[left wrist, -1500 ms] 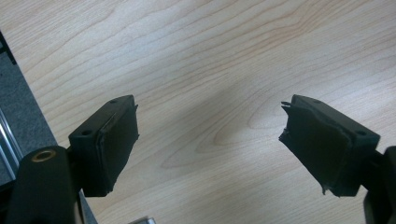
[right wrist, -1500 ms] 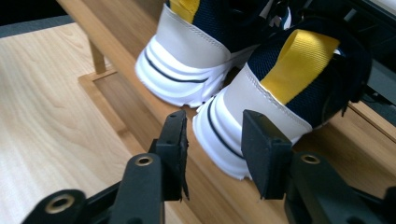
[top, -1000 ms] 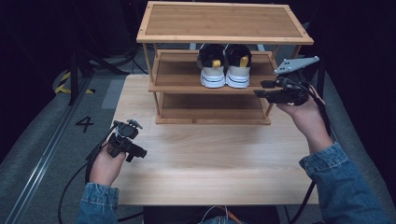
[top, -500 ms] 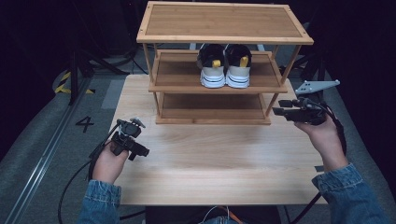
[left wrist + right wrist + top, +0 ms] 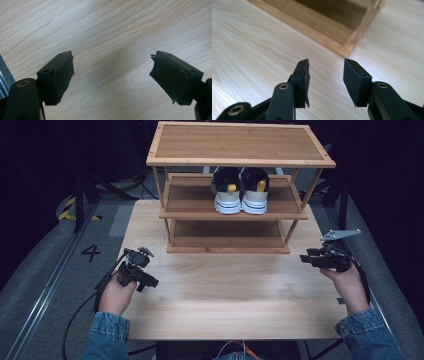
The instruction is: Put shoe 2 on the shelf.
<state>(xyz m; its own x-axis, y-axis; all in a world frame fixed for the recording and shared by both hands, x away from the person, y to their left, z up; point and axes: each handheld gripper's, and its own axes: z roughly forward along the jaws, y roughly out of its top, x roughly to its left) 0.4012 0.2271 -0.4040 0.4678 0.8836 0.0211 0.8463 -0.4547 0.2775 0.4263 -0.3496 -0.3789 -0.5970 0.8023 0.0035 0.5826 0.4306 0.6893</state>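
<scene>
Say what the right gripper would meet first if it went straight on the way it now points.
Probably the near right corner of the shoe rack's bottom shelf; the open, empty right gripper aims low across the table toward it, though depth is unclear.

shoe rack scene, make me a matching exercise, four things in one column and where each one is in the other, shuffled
Things:
1. pair of shoes
2. left gripper
3. right gripper
4. shoe rack

Places:
A. far end of the table
B. near the table's right edge, fingers apart
C. middle shelf
D. near the table's left edge, empty

Pairs: 1-C, 2-D, 3-B, 4-A
</scene>
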